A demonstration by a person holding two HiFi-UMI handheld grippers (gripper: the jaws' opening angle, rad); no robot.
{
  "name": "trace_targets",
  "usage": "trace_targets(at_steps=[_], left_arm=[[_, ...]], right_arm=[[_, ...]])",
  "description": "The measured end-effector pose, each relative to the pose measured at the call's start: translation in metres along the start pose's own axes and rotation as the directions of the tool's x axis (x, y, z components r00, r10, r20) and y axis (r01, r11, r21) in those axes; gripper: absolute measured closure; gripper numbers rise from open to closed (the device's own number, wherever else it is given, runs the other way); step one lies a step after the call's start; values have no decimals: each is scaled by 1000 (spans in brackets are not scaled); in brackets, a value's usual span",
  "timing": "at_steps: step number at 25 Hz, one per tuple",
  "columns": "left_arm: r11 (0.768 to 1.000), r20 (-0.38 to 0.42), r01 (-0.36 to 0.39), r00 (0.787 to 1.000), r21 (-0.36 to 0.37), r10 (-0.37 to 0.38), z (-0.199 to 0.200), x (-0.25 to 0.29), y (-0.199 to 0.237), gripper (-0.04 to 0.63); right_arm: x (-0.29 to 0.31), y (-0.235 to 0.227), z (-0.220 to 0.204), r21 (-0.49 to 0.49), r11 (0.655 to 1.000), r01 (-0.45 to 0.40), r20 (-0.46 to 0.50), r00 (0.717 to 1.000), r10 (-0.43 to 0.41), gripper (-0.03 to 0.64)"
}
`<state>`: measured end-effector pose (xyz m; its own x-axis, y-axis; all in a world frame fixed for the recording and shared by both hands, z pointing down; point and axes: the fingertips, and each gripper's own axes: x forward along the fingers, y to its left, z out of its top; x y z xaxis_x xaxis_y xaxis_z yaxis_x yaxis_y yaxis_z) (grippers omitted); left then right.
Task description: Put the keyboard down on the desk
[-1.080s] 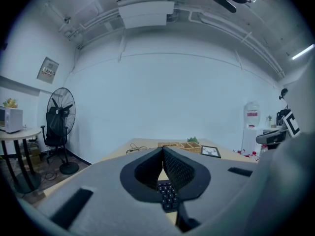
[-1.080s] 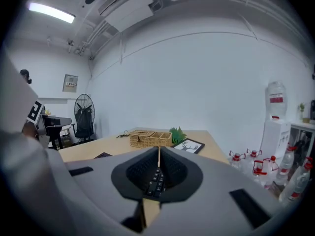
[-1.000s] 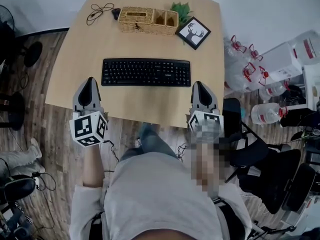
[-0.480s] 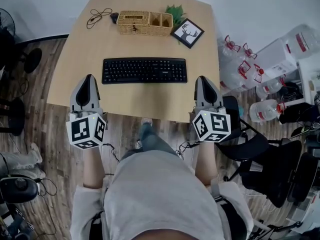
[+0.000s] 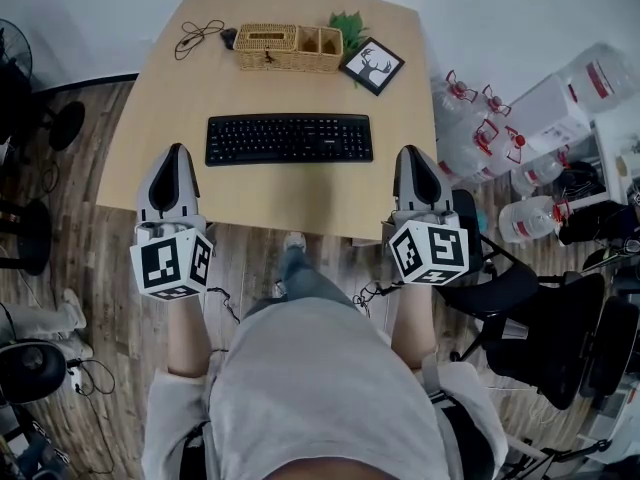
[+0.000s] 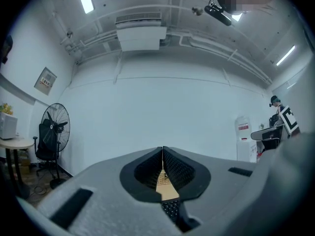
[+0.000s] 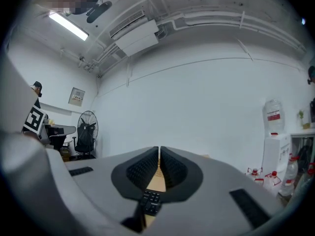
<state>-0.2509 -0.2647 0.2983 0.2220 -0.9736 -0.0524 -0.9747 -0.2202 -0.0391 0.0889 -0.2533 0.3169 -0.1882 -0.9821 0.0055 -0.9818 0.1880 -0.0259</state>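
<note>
Keyboard: black, lying flat on the wooden bench, keys up, roughly mid-bench. Its long axis runs left to right across the person, close to parallel with the bench's near edge. Neither short end points at the person; 1 short end faces each gripper's side.

Left gripper: over the near left corner of the bench, tips aimed away from the person. It is clear of the keyboard, nearer the person than the keyboard's left end. Jaws pressed together, nothing between them. The left gripper view confirms it: the 2 ribbed pads meet at the tip, with only a sliver of bench and a few keys showing below.

Right gripper: at the near right edge of the bench, also pointing away from the person and clear of the keyboard. It sits beyond the keyboard's right end and nearer the person. Jaws pressed together, holding nothing. In the right gripper view a patch of keys appears low, under the closed tips.

Back of bench, beyond the keyboard: a wicker basket, a framed deer picture just right of it, a small green plant behind them, and a loose cable at the left.

Floor to the right: a cluster of water bottles.
</note>
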Motion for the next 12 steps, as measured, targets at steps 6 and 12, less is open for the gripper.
trace_targets(at_steps=[6, 12], left_arm=[[1000, -2, -10, 1000, -4, 10, -1, -7, 6, 584], [1000, -8, -27, 1000, -11, 26, -2, -15, 12, 584]], right_arm=[[-4, 5, -1, 1, 1000, -1, 0, 1000, 1, 601], [-9, 11, 1, 1, 1000, -10, 2, 1000, 10, 601]])
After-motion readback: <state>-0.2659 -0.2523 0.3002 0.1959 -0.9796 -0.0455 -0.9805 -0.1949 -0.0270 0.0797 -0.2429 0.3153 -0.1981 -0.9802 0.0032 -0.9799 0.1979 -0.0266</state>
